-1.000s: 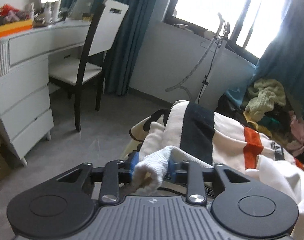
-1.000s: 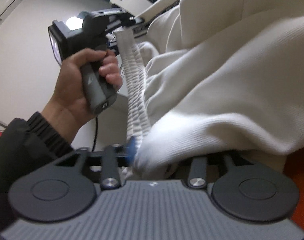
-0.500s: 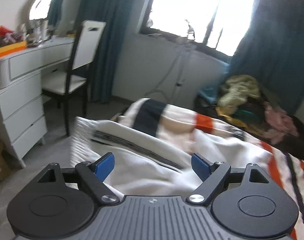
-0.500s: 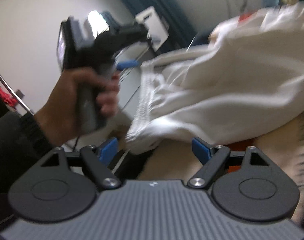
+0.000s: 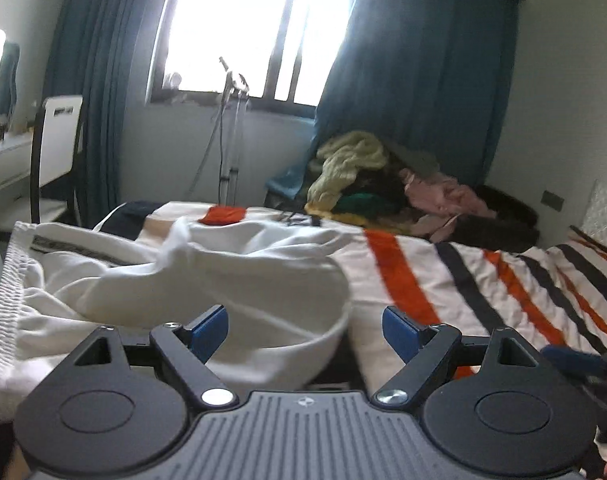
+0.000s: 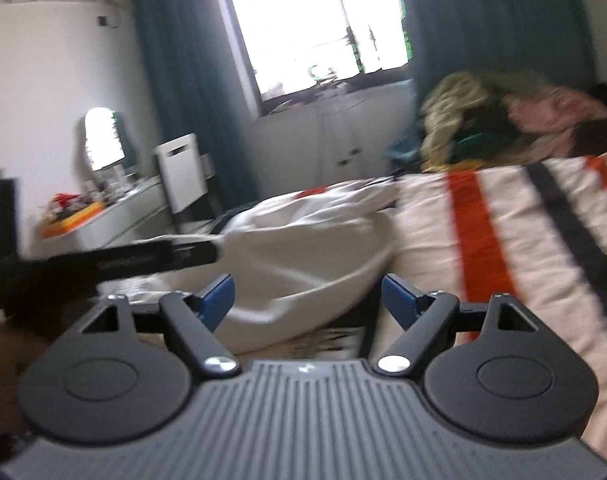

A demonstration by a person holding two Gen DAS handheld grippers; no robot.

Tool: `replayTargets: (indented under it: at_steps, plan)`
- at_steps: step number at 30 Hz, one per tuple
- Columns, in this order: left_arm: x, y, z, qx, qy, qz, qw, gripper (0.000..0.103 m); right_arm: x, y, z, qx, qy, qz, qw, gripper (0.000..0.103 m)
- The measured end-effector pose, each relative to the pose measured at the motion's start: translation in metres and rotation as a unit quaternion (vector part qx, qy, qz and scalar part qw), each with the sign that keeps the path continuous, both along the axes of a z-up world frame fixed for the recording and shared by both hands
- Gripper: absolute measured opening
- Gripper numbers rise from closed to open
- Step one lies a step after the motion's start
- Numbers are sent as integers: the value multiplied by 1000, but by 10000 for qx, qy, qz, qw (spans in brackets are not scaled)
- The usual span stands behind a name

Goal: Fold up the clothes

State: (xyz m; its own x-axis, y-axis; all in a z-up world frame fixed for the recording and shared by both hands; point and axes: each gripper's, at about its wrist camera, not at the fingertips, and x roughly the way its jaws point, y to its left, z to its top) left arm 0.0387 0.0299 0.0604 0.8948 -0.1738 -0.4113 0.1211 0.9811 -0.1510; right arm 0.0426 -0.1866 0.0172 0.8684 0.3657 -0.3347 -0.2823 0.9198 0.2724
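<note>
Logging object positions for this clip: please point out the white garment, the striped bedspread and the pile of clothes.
white garment (image 5: 207, 280), left wrist view, on its rumpled middle.
striped bedspread (image 5: 483, 280), left wrist view, on a pale band between stripes.
pile of clothes (image 5: 351, 160), left wrist view, on the yellow-green knit.

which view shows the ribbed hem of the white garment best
The left wrist view. There the ribbed hem of the white garment runs sharp down the left edge, stitching visible. The right wrist view is motion-blurred, and the left gripper crosses that side, so only the garment's smooth folded part shows.
</note>
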Motion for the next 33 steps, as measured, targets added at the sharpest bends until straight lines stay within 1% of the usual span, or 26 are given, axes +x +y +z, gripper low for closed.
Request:
replayTargets:
  at_steps: [1,3,6,9,10,11,14,15,17,21,25,26,27,28,30,32,33]
  plan:
    - [-5,-11,-2,-4,-77,3,10000,86,-1,-8,-2,-75,-79,-107,9999,83]
    - [-17,-31,-7,167,-331,33,9993,86,-3,-23,-9,-202,-235,-297,9991,83]
    - [-32,-54,-18,147,-520,149,9984,90,-9,-43,-20,-191,-393,-556,9975,83]
    - [-35,-74,-34,420,-600,120,9972,92,-13,-61,-33,85,-239,-766,9967,83]
    - [-29,-80,-40,548,-570,32,9969,93,-10,-65,-33,160,-159,-813,9964,83]
    - [-17,-87,-45,657,-502,-48,9966,93,-6,-68,-33,224,-84,-864,9960,83]
    - [20,-108,-62,981,-294,-290,9943,93,6,-71,-28,166,-49,-1093,9939,83]
    - [34,-112,-67,1041,-257,-393,9935,93,9,-73,-27,152,-63,-1171,9930,83]
    - [73,-126,-82,1344,-250,-477,9895,93,17,-79,-30,198,-38,-1262,9918,83]
    - [149,-153,-114,1950,-236,-640,9784,88,38,-89,-47,380,-1,-1257,9913,83]
    - [226,-180,-146,2548,-221,-801,9634,88,64,-99,-66,580,276,-1295,9895,83]
    - [245,-187,-154,2695,-217,-841,9591,86,71,-100,-71,572,303,-1273,9898,83]
    - [265,-194,-162,2843,-213,-880,9545,79,79,-100,-78,526,333,-1264,9900,83]
    - [284,-198,-171,2936,-114,-826,9523,75,87,-100,-87,500,372,-1249,9902,83]
    - [311,-200,-185,3117,57,-604,9483,74,104,-99,-103,455,467,-1217,9904,83]
    - [333,-201,-197,3329,107,-403,9421,71,124,-99,-124,542,837,-1172,9881,83]
    - [341,-200,-200,3397,126,-304,9399,59,131,-100,-133,616,1003,-1175,9861,83]
